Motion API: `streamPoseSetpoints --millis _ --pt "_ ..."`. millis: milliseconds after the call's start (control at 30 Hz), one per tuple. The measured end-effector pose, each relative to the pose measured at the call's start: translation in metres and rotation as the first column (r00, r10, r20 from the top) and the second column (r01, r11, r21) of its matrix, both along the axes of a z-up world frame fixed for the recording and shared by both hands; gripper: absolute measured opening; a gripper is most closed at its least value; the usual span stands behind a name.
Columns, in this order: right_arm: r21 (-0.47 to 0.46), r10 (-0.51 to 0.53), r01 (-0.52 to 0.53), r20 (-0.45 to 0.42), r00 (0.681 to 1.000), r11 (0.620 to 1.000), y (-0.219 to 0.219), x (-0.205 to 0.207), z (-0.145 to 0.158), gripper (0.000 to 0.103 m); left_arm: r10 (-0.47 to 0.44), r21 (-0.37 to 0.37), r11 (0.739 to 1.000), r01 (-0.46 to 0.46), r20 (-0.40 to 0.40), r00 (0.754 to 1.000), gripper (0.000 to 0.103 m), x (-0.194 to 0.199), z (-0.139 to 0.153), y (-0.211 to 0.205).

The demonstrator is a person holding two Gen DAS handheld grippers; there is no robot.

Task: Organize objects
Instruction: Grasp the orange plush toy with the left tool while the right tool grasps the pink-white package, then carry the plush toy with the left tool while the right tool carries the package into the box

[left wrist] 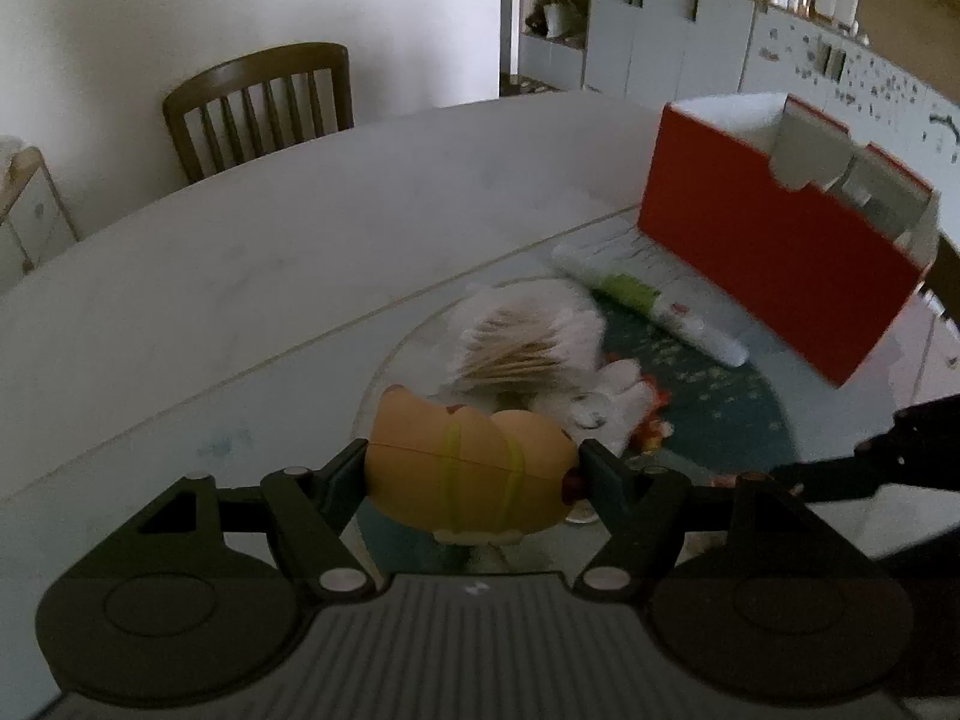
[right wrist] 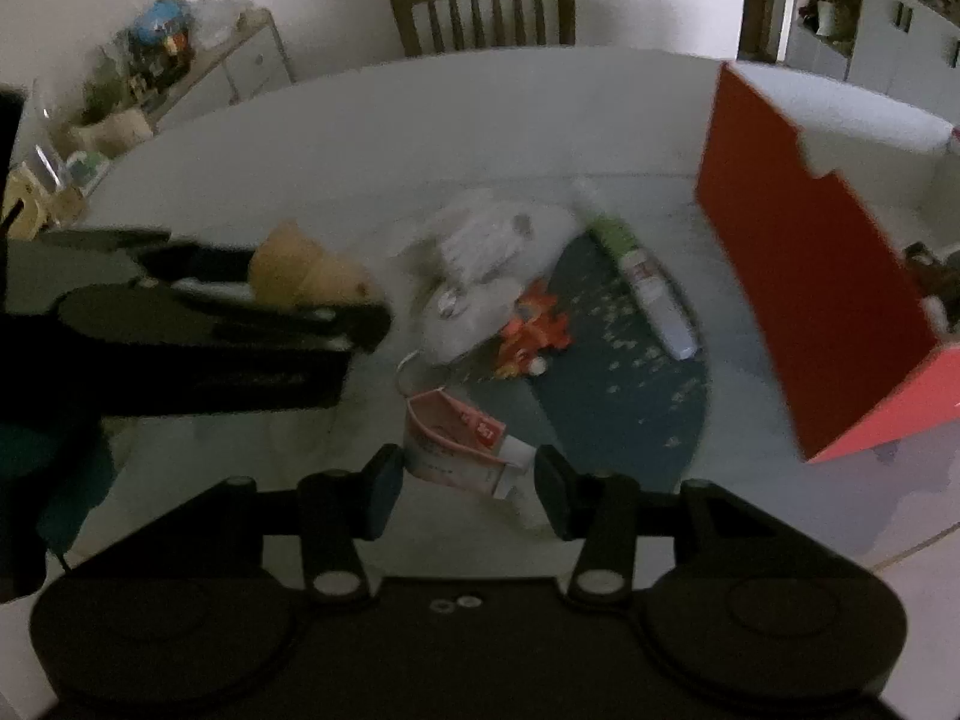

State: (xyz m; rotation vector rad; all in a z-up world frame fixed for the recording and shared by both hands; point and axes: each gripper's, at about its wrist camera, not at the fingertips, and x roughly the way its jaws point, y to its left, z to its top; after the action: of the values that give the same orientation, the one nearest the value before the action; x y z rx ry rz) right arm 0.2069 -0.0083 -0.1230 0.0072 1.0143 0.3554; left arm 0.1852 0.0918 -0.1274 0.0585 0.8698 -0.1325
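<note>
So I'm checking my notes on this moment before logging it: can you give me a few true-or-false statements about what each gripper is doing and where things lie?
1. The left hand-held gripper is shut on the tan toy. True.
2. The right hand-held gripper clamps the pink tube. False: its fingers stand open around it.
3. The orange box lies flat. False: it stands upright.
4. The white-and-green tube lies on the table. True.

Your left claw (left wrist: pixel 474 471) is clamped on that tan hot-dog-looking toy (left wrist: pixel 465 471), lifted a bit off the surface (left wrist: pixel 270 276). Just past it sits a cotton swab bundle (left wrist: pixel 528 348) and a white tube (left wrist: pixel 648 294), touching the orange box (left wrist: pixel 774 276). Wooden chair (left wrist: pixel 264 108) at the far edge.
</note>
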Motion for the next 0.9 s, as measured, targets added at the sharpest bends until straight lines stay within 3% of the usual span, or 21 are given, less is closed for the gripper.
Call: streamPoseSetpoints --millis 500,900 --pt "0.062 -0.057 0.052 0.081 0.995 0.997 -0.072 -0.001 0.052 0.047 -0.04 -0.072 0.997 0.043 0.039 0.998 0.074 -0.034 0.059 -0.043" --pt "0.062 -0.068 0.059 0.151 0.986 0.996 -0.133 0.01 0.077 0.047 -0.085 -0.087 0.992 0.091 0.078 0.993 0.074 -0.023 0.09 -0.101"
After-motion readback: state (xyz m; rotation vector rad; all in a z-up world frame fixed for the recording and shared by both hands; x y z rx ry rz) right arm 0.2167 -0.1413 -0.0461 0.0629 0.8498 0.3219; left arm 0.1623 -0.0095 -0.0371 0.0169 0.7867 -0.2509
